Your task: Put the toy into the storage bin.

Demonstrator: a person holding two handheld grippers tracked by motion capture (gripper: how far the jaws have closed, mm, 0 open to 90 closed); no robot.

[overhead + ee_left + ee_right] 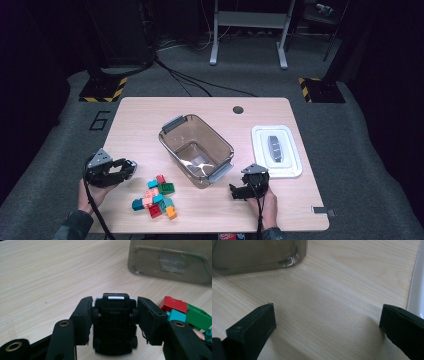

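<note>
Left gripper [113, 322] clamped on small black toy car [113, 325].
Right gripper [327, 327] spread wide over bare wooden table [337, 285], beside smoky clear plastic bin [196, 148].

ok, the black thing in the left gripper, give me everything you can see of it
It looks like a small black toy car seen from its underside: ribbed black plastic chassis, small black wheels at the corners, a white strip at the far end. The left gripper has its jaws closed against its two sides, holding it just above or on the wooden table; contact underneath can't be told. The coloured bricks lie close beside it, apart. In the high view it's a dark shape.
</note>
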